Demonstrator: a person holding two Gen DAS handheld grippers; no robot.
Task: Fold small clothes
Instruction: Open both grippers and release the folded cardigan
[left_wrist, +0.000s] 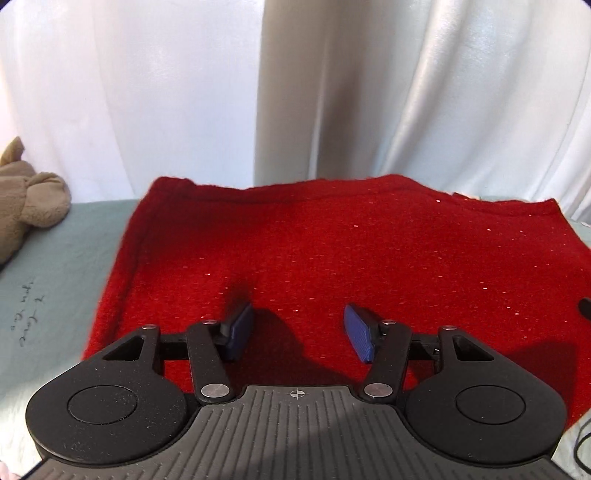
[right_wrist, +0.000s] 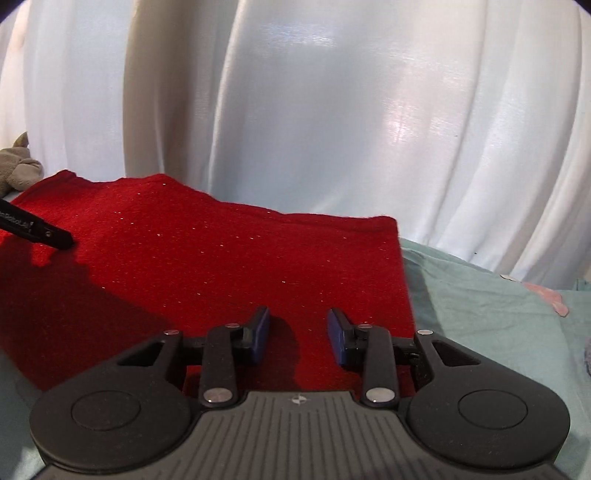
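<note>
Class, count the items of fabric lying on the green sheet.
2: the red knit garment spread in the middle, and a beige fleece item at its far left. Others may lie out of view.

Each camera rides low behind its hand-held gripper, close over the red cloth (left_wrist: 332, 258), facing the white curtain (left_wrist: 147, 92). Both views share that cloth and the far table edge (right_wrist: 480, 266).

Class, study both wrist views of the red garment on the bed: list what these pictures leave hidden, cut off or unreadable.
- Red garment: its near edge is hidden under the left gripper in the left wrist view, and under the right gripper in the right wrist view.
- Handwriting on the sheet: too small to read, left wrist view.
- Beige plush item: cut off by the left edge.
- Pink item: partly seen, right wrist view.
</note>
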